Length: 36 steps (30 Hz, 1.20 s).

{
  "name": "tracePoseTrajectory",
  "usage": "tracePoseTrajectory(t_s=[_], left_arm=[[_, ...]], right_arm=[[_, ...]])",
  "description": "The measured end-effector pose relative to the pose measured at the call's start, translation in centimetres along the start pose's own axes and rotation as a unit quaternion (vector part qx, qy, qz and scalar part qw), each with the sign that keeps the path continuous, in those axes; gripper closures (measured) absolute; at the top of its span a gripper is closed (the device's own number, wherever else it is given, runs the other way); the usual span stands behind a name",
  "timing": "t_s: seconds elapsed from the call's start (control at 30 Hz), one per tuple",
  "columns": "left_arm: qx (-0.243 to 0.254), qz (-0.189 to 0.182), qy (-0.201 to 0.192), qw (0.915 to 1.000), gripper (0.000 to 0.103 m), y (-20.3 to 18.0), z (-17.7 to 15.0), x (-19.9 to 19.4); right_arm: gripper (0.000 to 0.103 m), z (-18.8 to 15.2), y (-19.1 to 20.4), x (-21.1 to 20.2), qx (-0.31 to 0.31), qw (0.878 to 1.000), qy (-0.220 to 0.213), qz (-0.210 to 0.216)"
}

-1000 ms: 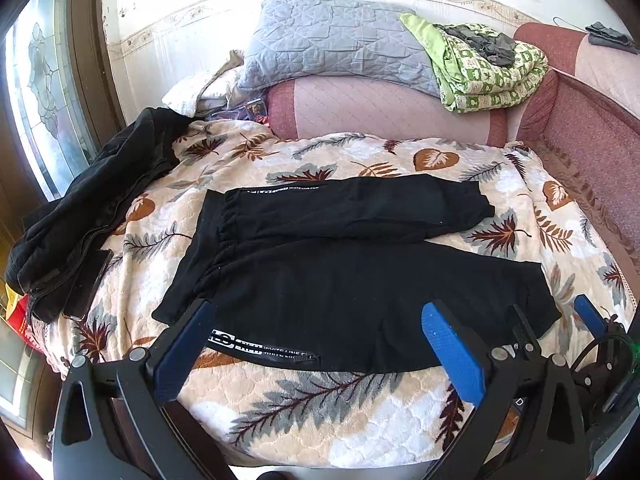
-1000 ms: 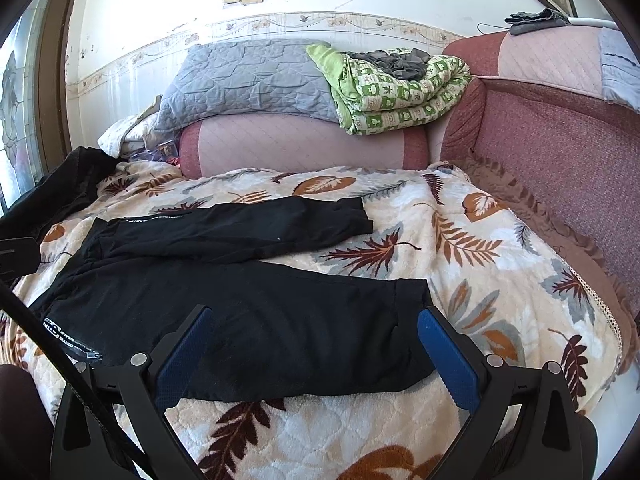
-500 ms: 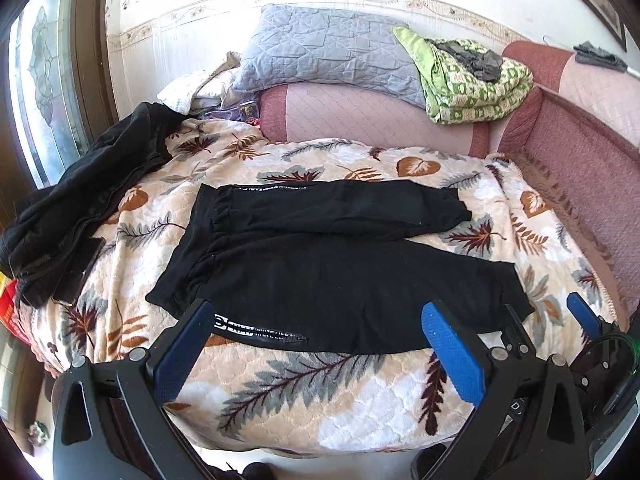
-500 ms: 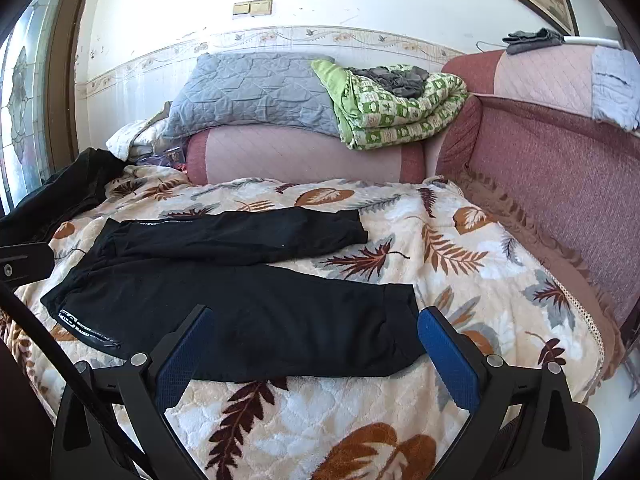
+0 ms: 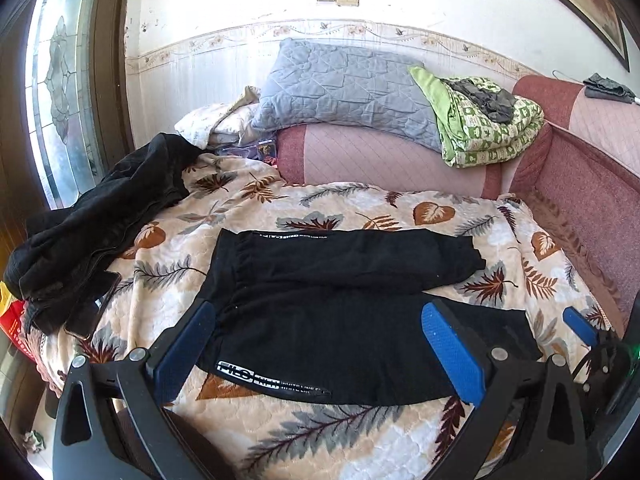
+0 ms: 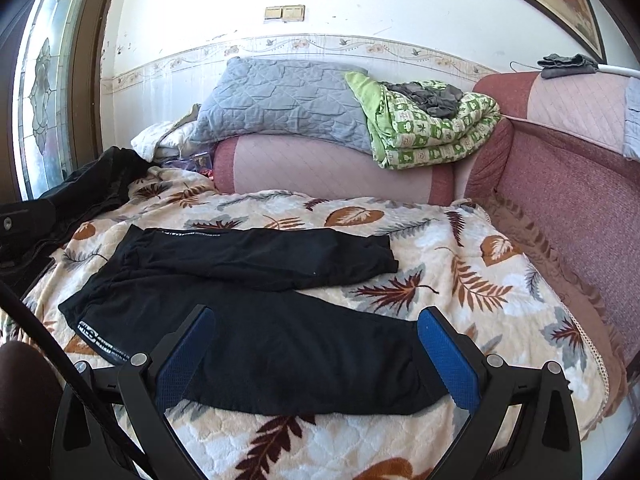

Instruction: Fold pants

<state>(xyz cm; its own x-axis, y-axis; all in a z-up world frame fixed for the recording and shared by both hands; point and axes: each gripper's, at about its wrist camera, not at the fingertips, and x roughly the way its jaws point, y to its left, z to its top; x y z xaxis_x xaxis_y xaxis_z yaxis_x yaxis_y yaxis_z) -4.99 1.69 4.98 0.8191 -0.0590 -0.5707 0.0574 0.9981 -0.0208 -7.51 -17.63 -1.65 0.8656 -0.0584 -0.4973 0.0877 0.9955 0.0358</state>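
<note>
Black pants (image 5: 340,312) lie spread flat on the leaf-patterned blanket (image 5: 320,440), waistband to the left, both legs running right, with a white logo strip near the front hem. They also show in the right wrist view (image 6: 280,344). My left gripper (image 5: 320,352) is open and empty, held above the near leg's waist end. My right gripper (image 6: 316,356) is open and empty, above the near leg toward its cuff. A blue tip of the right gripper (image 5: 580,326) shows at the left view's right edge.
A black jacket (image 5: 92,224) is heaped at the left, with a dark phone (image 5: 92,308) beside it. A grey pillow (image 5: 344,92) and green quilt (image 5: 488,124) rest on the pink bolster (image 5: 380,160). The red sofa side (image 6: 568,208) bounds the right.
Both grippers have pulled back and tilted upward, so more of the wall shows and the pants sit lower and farther away. The pants have not moved. Both stay open.
</note>
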Motion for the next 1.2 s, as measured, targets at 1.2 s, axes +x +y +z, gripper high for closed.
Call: tracePoseTrajectory(t_s=[1.2], left_arm=[[0.131, -0.197, 0.274, 0.9323, 0.017, 2.6, 8.5, 43.4]], right_arm=[[0.004, 9.5, -7.7, 45.7, -0.057, 0.935, 0.263, 0.231]])
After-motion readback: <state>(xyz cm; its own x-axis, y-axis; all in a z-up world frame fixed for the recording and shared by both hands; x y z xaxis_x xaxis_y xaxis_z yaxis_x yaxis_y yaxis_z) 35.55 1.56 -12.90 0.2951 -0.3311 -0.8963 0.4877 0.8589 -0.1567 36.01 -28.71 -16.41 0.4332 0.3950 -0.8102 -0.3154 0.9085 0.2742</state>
